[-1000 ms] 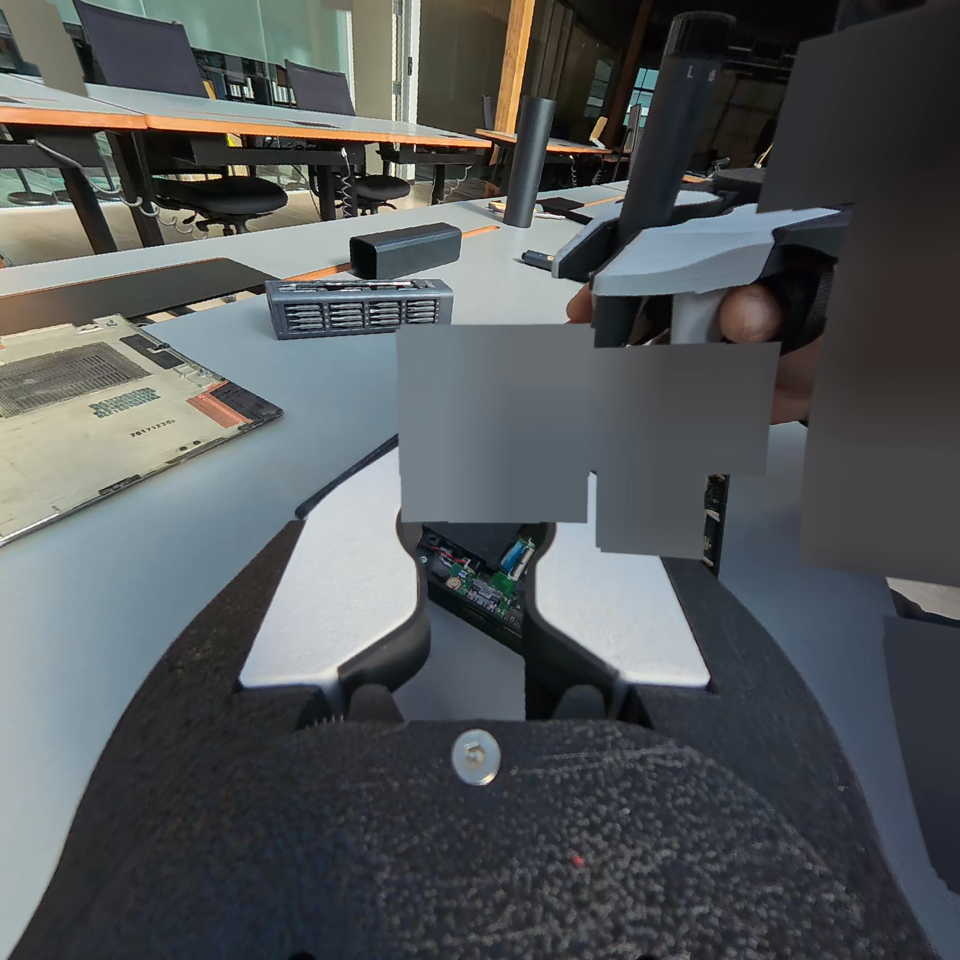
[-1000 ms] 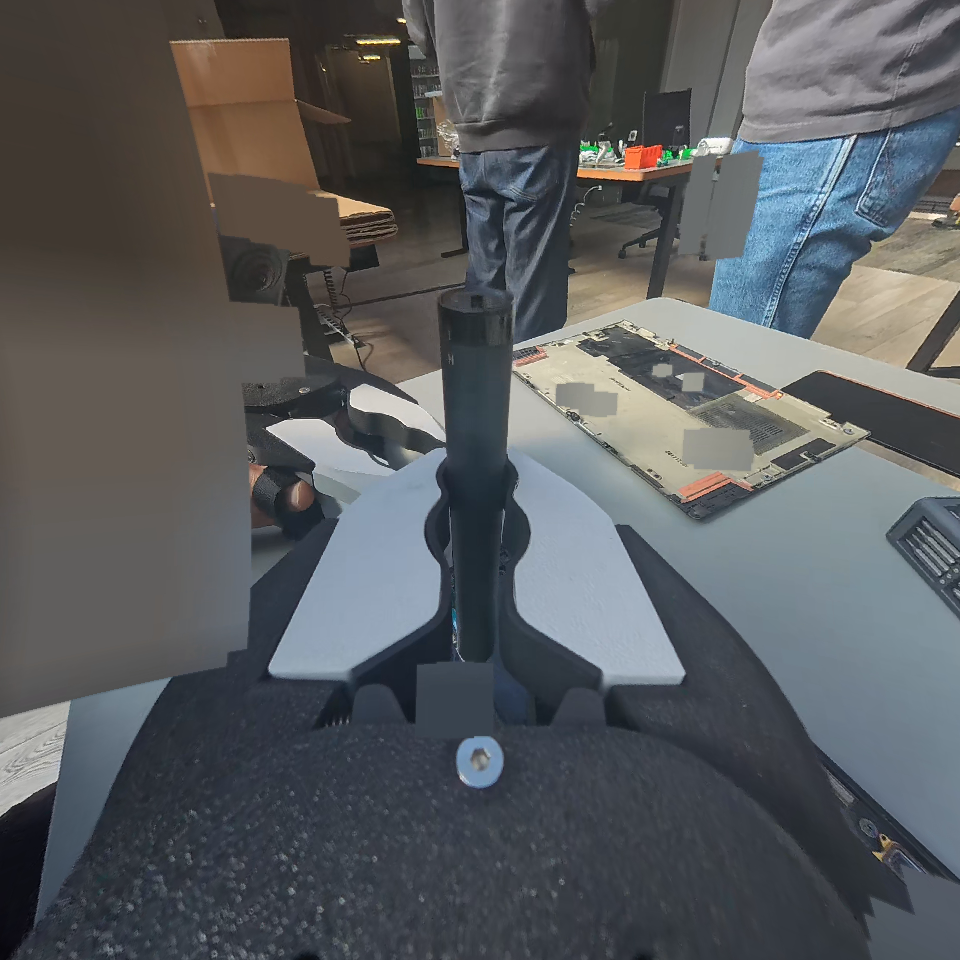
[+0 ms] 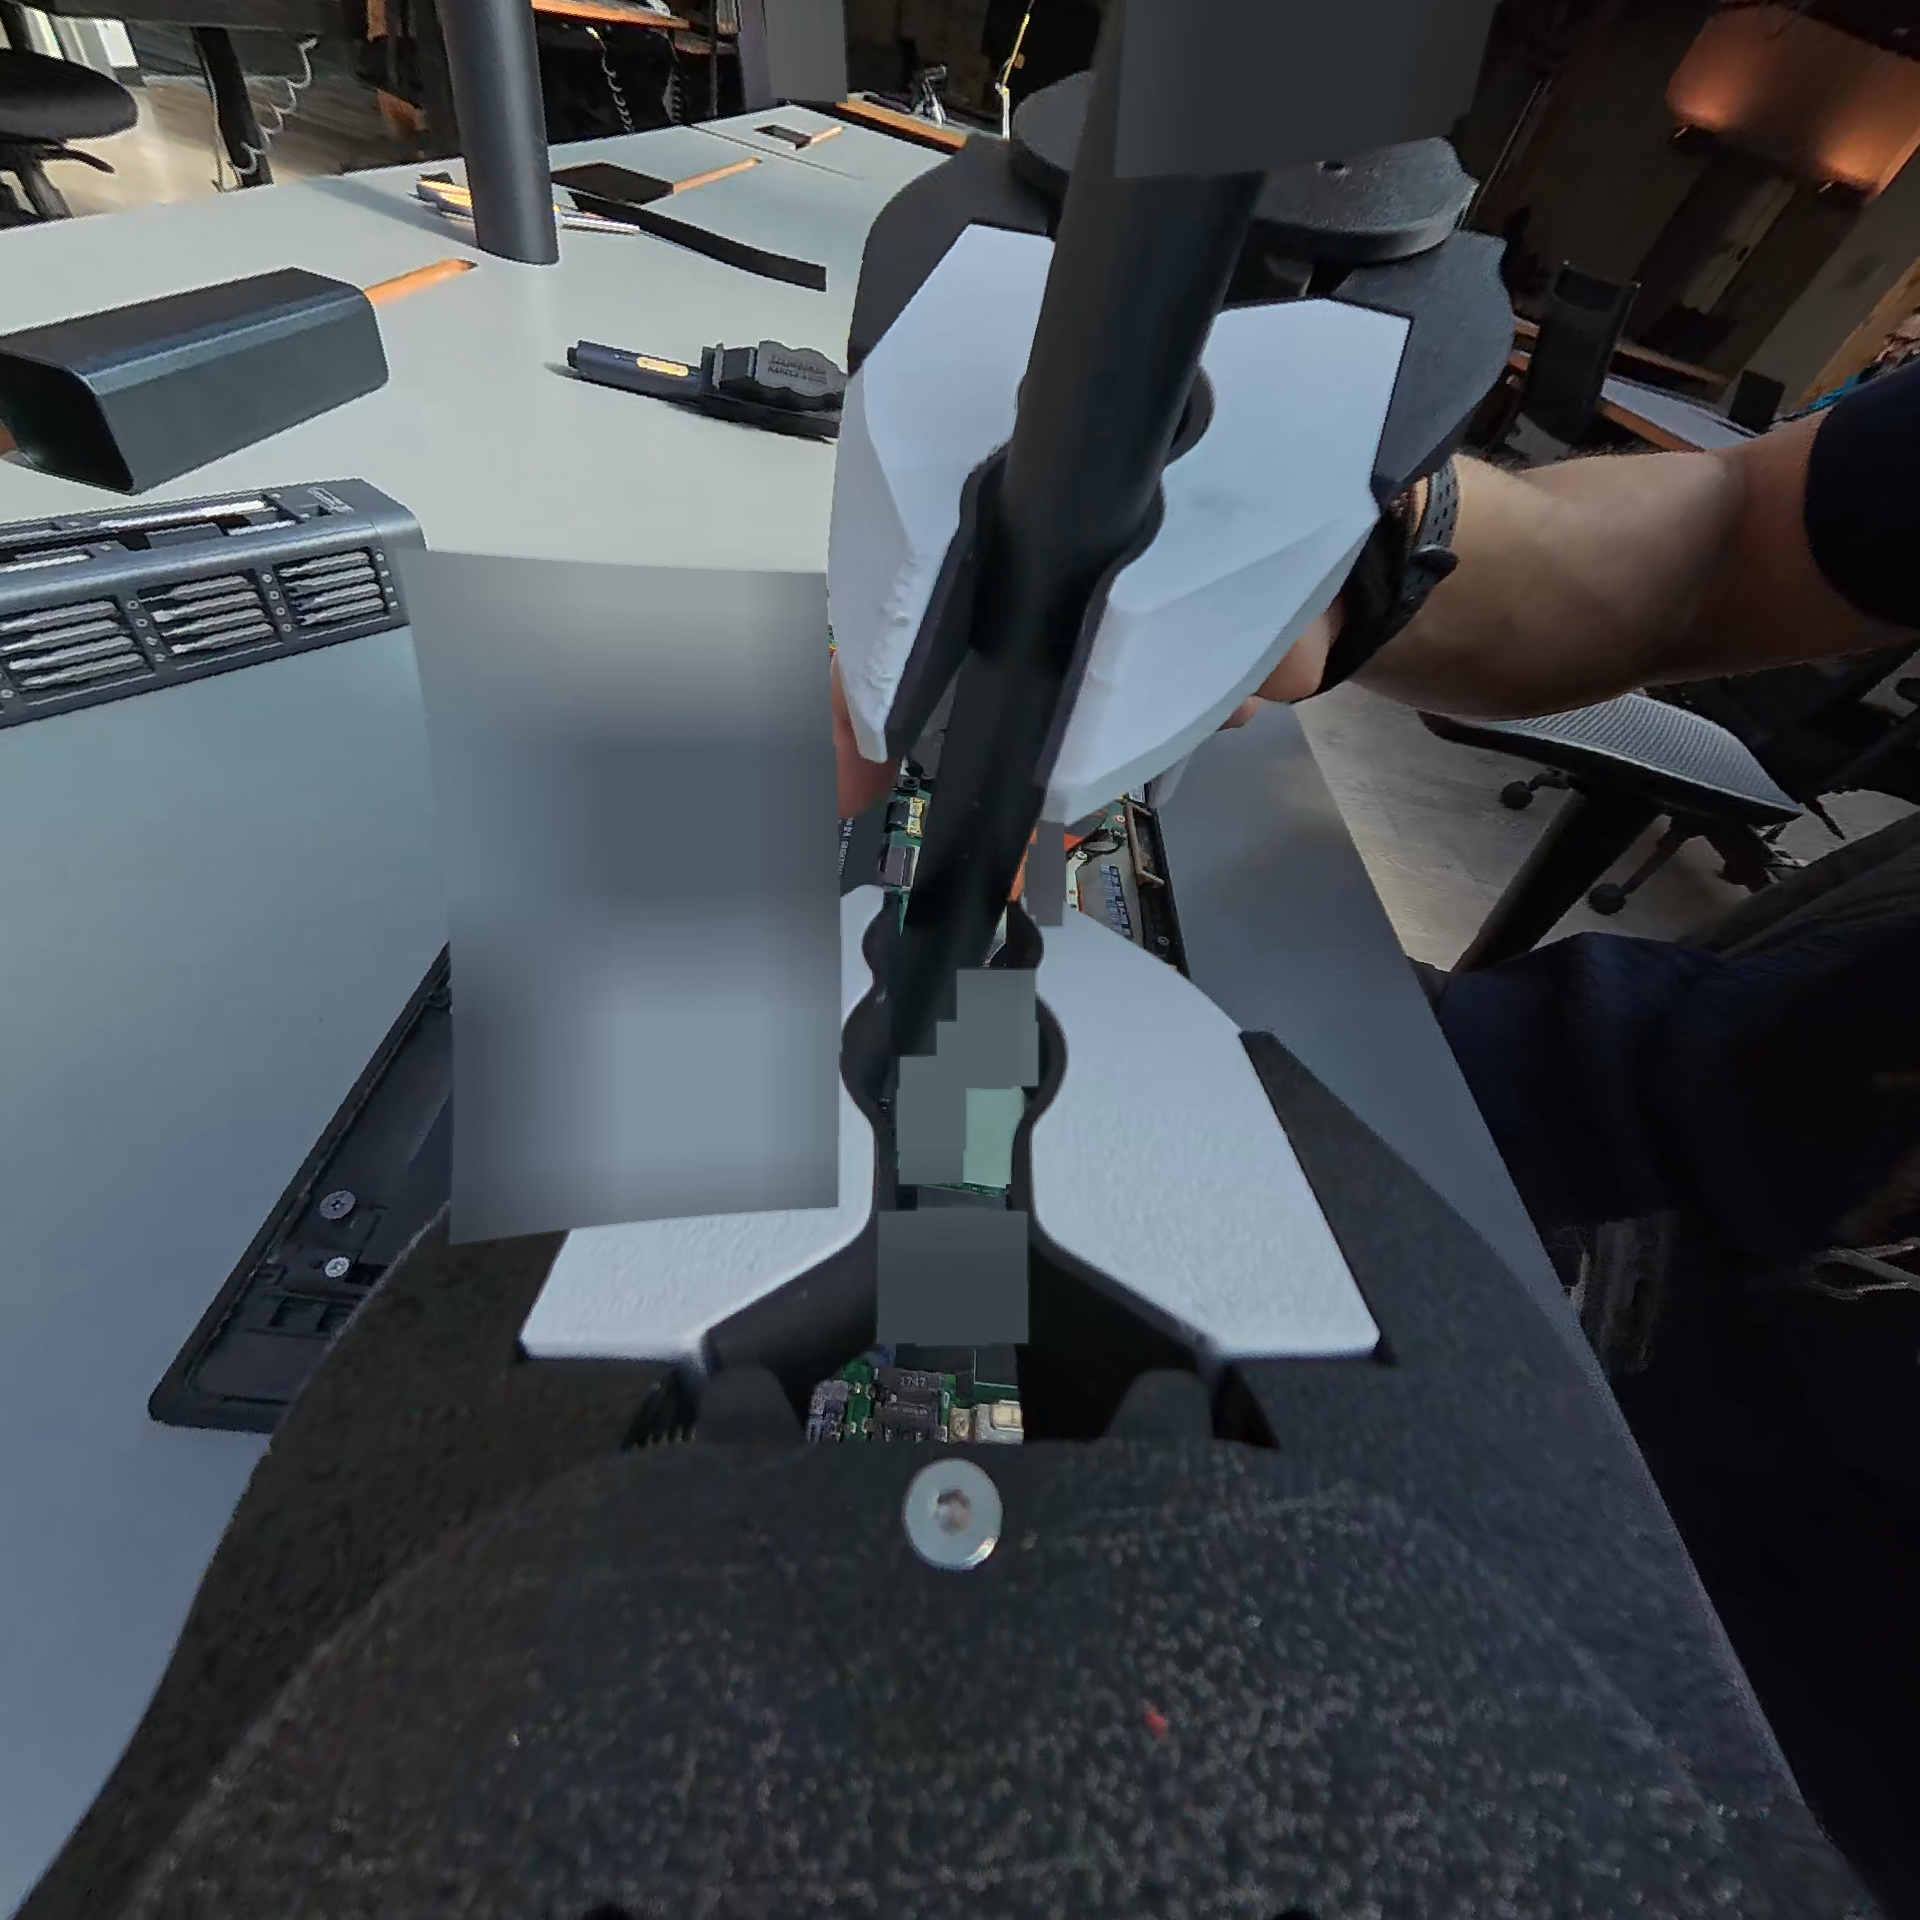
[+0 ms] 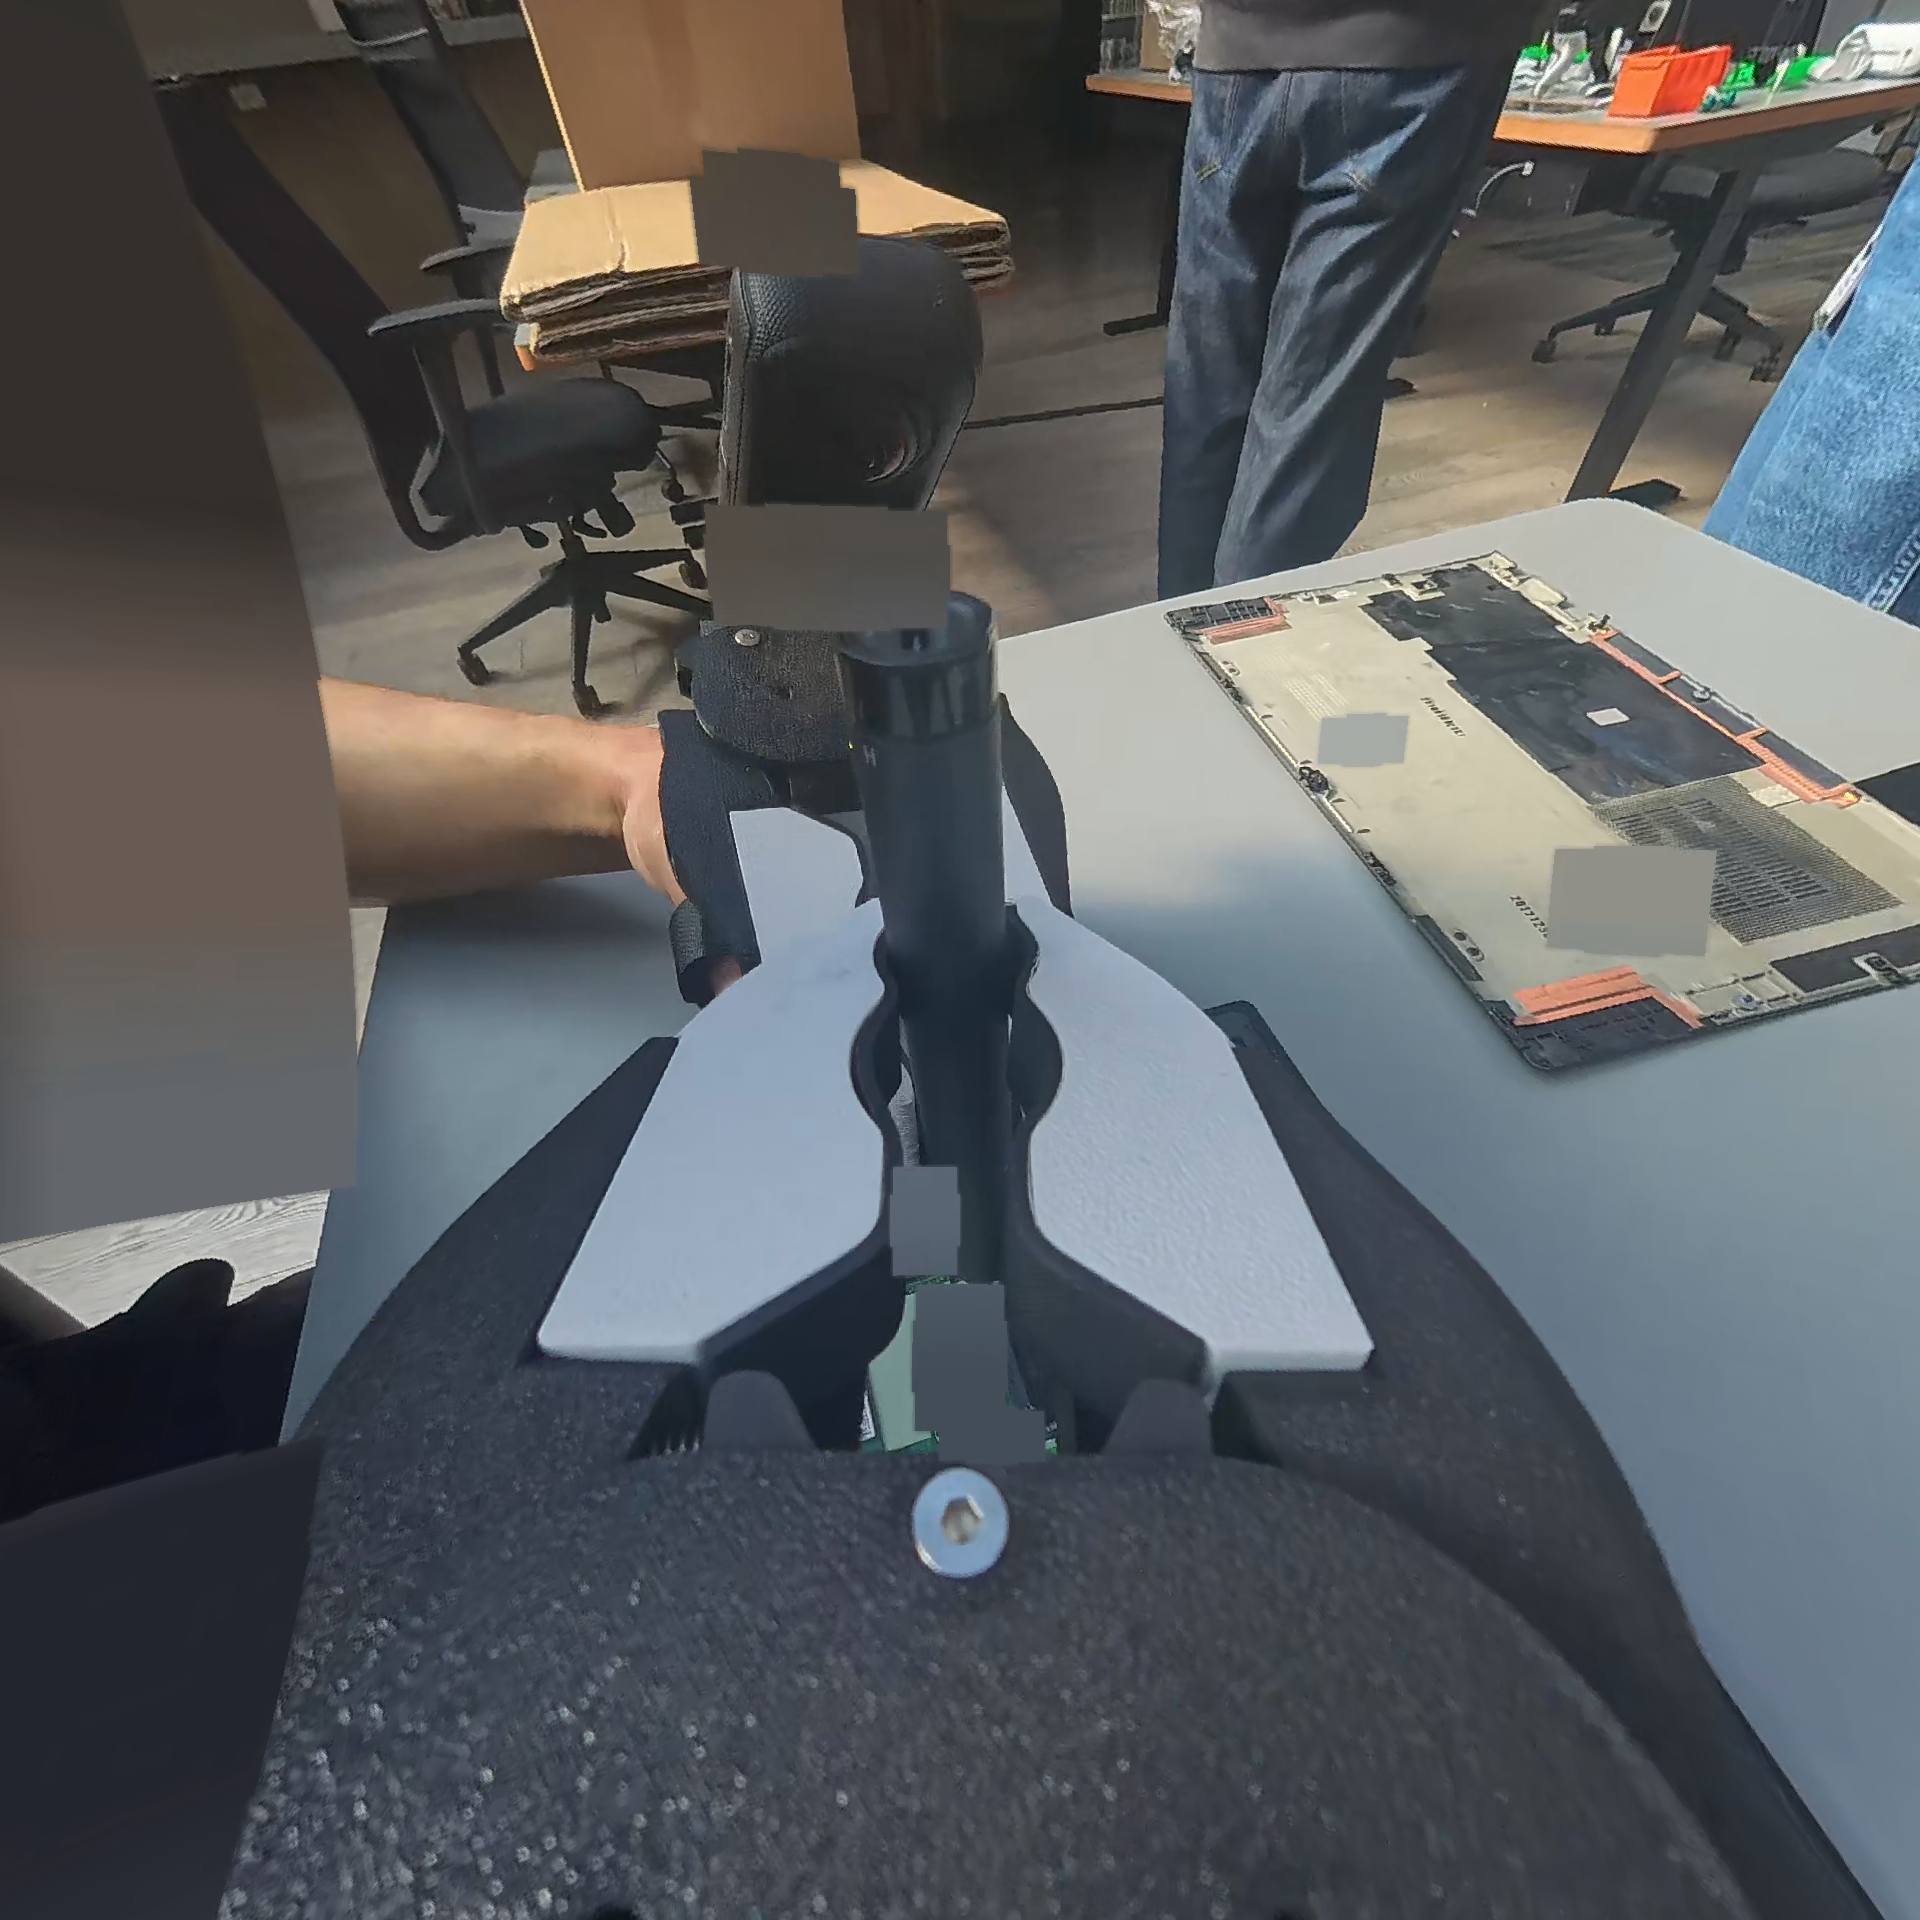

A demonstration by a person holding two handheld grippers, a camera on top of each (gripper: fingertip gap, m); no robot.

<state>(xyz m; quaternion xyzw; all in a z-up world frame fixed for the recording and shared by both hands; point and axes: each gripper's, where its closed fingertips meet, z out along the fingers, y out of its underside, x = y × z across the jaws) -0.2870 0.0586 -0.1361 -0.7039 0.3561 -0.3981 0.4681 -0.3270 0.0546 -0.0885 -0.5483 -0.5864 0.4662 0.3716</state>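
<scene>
Black cylindrical screwdriver (image 4: 940,831): clamped upright in right gripper (image 4: 951,997), tip down over opened laptop (image 3: 914,1397) on grey table (image 3: 208,883). Left gripper (image 3: 951,997): narrowly parted, flanking the shaft's lower end; contact unclear. Bit case (image 3: 197,597) nearby.

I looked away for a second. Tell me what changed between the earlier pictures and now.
The left hand-held gripper moved in over the open laptop's circuit board, close under the right hand-held gripper; the black screwdriver now runs down between its fingers. Whether they grip it is unclear. Unchanged: the right one is shut on the screwdriver; the removed laptop cover and bit case lie on the table.
</scene>
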